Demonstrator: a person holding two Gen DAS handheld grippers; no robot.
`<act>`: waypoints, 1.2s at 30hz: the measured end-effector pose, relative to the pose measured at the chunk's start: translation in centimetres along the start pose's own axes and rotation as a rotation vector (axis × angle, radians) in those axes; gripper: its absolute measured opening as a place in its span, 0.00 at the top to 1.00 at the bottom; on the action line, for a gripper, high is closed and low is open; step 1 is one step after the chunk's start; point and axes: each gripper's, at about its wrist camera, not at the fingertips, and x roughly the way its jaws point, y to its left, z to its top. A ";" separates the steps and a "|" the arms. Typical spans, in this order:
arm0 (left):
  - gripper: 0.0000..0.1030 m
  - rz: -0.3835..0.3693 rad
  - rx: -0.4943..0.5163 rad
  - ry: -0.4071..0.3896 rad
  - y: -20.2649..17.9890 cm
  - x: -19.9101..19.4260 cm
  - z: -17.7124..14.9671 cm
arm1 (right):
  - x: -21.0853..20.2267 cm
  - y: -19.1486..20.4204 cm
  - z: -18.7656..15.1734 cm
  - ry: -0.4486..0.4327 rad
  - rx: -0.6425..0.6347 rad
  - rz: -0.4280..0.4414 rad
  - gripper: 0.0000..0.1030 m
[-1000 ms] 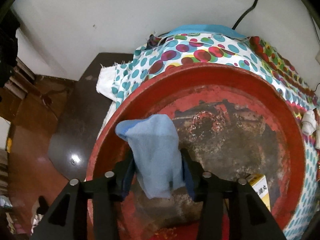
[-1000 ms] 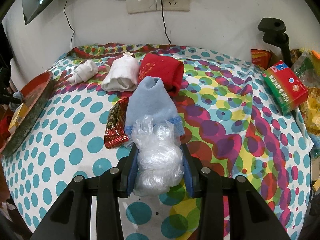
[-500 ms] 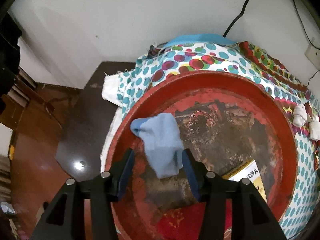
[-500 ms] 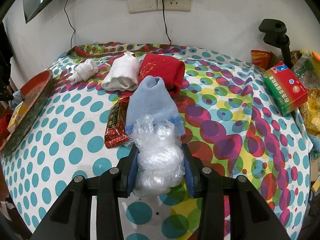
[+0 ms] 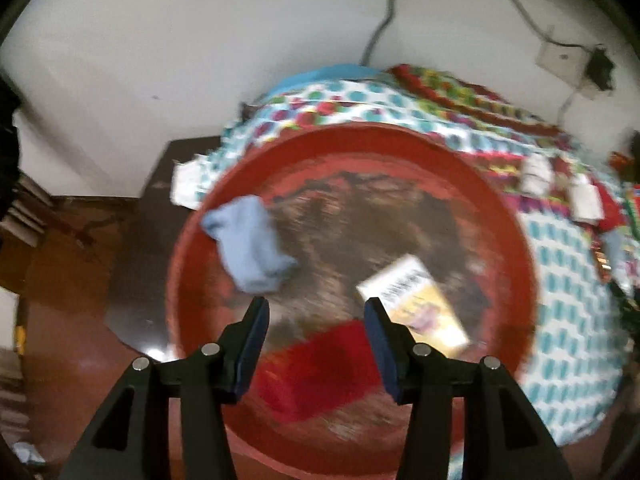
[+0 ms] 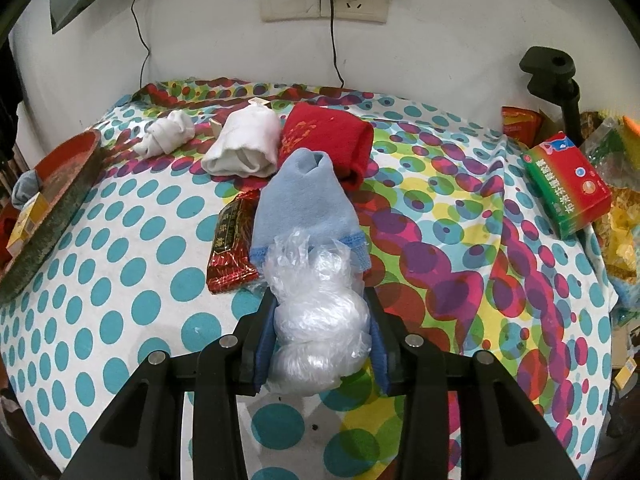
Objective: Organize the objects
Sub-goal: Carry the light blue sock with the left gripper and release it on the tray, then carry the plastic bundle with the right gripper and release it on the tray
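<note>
The left gripper point(image 5: 316, 312) hangs over a round red tray with a worn, dark-crusted floor point(image 5: 516, 240), its fingers spread with nothing between them. On the tray, blurred, lie a crumpled pale-blue sock point(image 5: 250, 250) at centre left, a yellow-and-white cardboard box point(image 5: 416, 304) and a fuzzy red cloth point(image 5: 320, 372) at the bottom. The right gripper point(image 6: 320, 336) pinches a crinkly wad of clear plastic film point(image 6: 316, 320) above the polka-dot cloth on the worktop point(image 6: 120, 280), below a soft blue fleece sock point(image 6: 304, 204) at centre frame.
</note>
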 end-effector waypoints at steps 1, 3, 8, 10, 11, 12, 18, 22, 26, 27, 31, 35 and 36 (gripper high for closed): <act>0.51 -0.017 -0.001 -0.002 -0.4 -0.3 -0.3 | 0.0 0.0 0.0 0.000 0.000 0.000 0.62; 0.51 -0.030 -0.014 -0.017 -1.2 -0.9 -1.0 | 0.0 0.1 0.0 0.000 -0.002 -0.004 0.62; 0.51 0.020 -0.099 0.001 -2.7 -1.1 -2.3 | -0.1 -0.1 0.1 -0.001 0.004 0.000 0.62; 0.51 0.036 -0.093 0.008 -3.8 -1.0 -2.6 | -0.2 -0.3 0.1 -0.002 0.009 0.004 0.63; 0.51 0.041 -0.088 0.004 -4.2 -1.1 -2.7 | -0.3 -0.4 0.1 -0.004 0.010 0.006 0.63; 0.51 0.048 -0.081 0.003 -4.6 -1.2 -2.8 | -0.3 -0.4 0.0 -0.006 0.010 0.003 0.63; 0.51 0.014 -0.040 -0.025 -6.1 -2.1 -3.0 | -0.4 0.0 0.2 -0.006 -0.009 -0.027 0.64; 0.51 0.027 -0.046 -0.057 -5.5 -3.4 -3.1 | -0.7 0.6 -0.2 0.014 0.005 -0.048 0.64; 0.51 0.012 -0.075 -0.070 -3.8 -4.4 -3.2 | -2.1 1.7 -0.3 0.015 0.006 -0.049 0.65; 0.51 0.011 -0.086 -0.072 -3.3 -4.6 -3.3 | -2.5 2.1 -0.3 0.012 0.006 -0.048 0.65; 0.51 0.034 -0.128 -0.098 -0.7 -5.7 -3.5 | -4.5 3.7 0.4 -0.001 0.009 -0.019 0.65; 0.51 0.047 -0.188 -0.112 2.3 -6.4 -3.9 | -6.0 6.0 1.9 -0.016 -0.025 0.008 0.65; 0.51 0.064 -0.209 -0.110 3.2 -6.4 -4.0 | -6.2 6.7 2.3 -0.019 -0.030 0.017 0.65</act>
